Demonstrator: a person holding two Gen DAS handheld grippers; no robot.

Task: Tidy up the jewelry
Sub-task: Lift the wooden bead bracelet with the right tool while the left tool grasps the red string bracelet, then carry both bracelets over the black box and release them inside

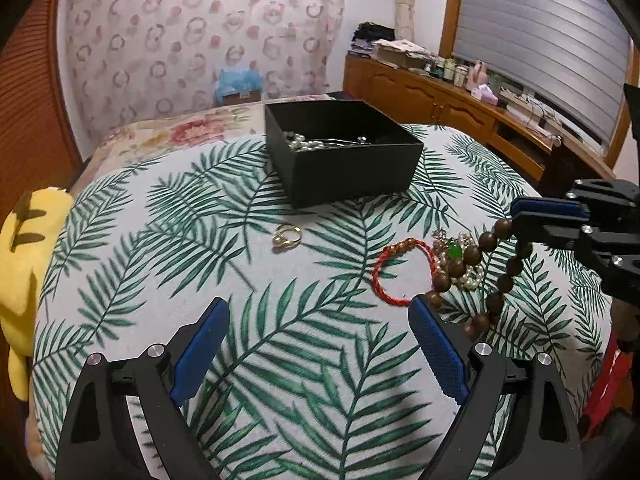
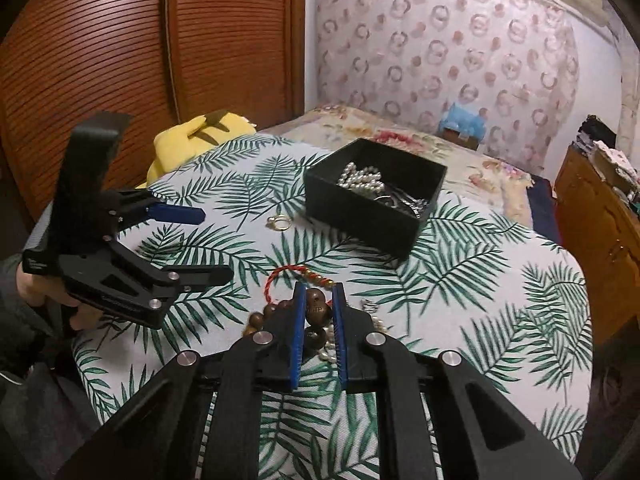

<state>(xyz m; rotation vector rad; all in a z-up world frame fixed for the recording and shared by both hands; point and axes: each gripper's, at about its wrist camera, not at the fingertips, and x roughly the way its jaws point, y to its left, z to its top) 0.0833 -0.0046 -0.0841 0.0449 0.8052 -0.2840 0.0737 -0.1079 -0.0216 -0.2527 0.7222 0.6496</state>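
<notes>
- Currently pinching wooden bead bracelet [image 2: 318, 312] with right gripper [image 2: 319, 332], fingers nearly closed.
- Left gripper [image 1: 320, 344] spread wide, empty.
- Risk: dangling beads snagging pearl strand [image 1: 468, 276] or red cord bracelet [image 1: 400, 268], dragging them off.

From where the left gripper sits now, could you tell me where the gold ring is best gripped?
Come straight down on the gold ring and pinch across its thin band, not the pale bead at its left end. It lies flat and alone on the leaf-print cloth, apart from the black box, so only a top approach gets fingers on both sides. The left gripper is open.
</notes>
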